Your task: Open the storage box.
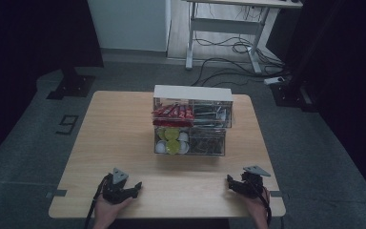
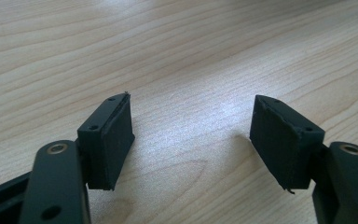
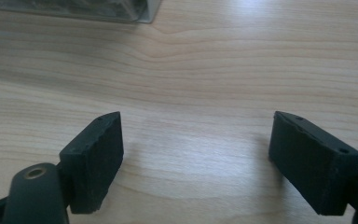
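Observation:
A clear two-tier organiser box (image 1: 190,121) with a white lid stands at the middle of the wooden table (image 1: 119,138). Its upper tier holds red packets (image 1: 171,113), its lower tier round green and white capsules (image 1: 171,140). My left gripper (image 1: 137,186) rests near the front left edge in a hand, pointing right, jaws wide apart. In the left gripper view the left gripper (image 2: 191,135) is open over bare wood. My right gripper (image 1: 228,181) rests near the front right edge, pointing left. In the right gripper view the right gripper (image 3: 196,158) is open with nothing between its pads.
A corner of the organiser box (image 3: 98,9) lies ahead of the right gripper. Beyond the table a white desk frame (image 1: 224,28) stands over loose cables (image 1: 228,62) on grey floor. Dark stands flank the table.

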